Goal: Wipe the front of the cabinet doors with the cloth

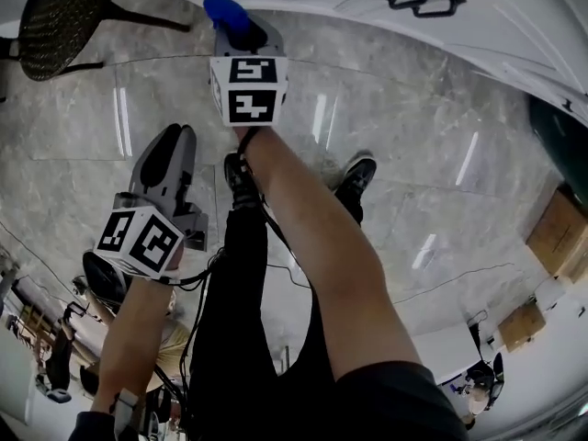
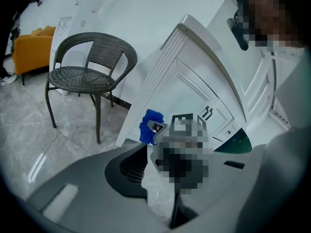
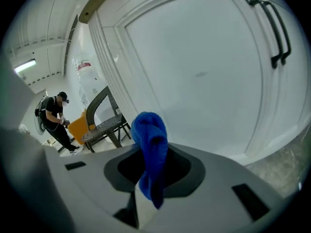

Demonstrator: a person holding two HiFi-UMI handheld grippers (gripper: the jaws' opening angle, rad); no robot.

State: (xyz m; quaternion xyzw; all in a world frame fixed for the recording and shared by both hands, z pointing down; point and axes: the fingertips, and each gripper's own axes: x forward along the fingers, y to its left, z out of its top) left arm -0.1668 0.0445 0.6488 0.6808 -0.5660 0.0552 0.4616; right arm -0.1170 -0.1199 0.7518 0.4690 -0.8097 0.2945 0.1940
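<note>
The right gripper (image 1: 241, 28) is held out in front of the person, low down near the foot of the white cabinet (image 1: 514, 26). Its jaws are closed on a bunched blue cloth (image 3: 150, 142), which stands up out of the grip and hangs a little below it. In the right gripper view the cloth sits just in front of the cabinet door (image 3: 194, 72), towards the panel's lower left. Whether it touches the door cannot be told. The door's black handle (image 3: 273, 29) is well apart from it, at the upper right.

The left gripper (image 1: 173, 150) hangs lower and closer to the person's legs, apart from the cabinet. Its jaws are drawn nearly together, with nothing between them. It points towards the right gripper and the cloth.

A dark wicker chair (image 2: 87, 67) stands on the grey marble floor (image 1: 386, 108) to the left of the cabinet, with an orange seat (image 2: 31, 45) beyond it. Another person (image 3: 53, 115) stands far off in the right gripper view.
</note>
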